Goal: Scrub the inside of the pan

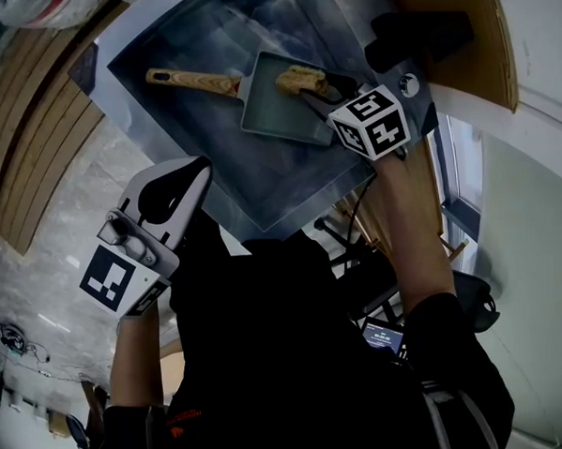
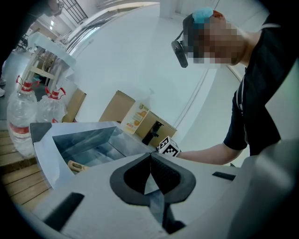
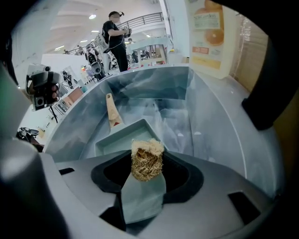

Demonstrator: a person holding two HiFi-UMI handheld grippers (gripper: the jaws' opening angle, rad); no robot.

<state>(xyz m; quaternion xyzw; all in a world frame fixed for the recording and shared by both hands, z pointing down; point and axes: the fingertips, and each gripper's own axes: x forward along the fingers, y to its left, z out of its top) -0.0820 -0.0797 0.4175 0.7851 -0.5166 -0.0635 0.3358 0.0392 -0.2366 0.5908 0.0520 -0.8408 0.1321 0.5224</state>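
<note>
While the right hand-held gripper [image 3: 147,164] clenches a tan fibrous scrubber [image 3: 146,160] at the right end of the grey-green rectangular pan [image 1: 273,108] in the steel sink [image 1: 260,184], the left hand-held gripper [image 2: 150,162] hangs clenched and empty, well apart. Scrubbing looks barely begun, with most of the pan left.

The pan [image 1: 273,108] sits ringed by sink walls [image 1: 205,30], open above.
</note>
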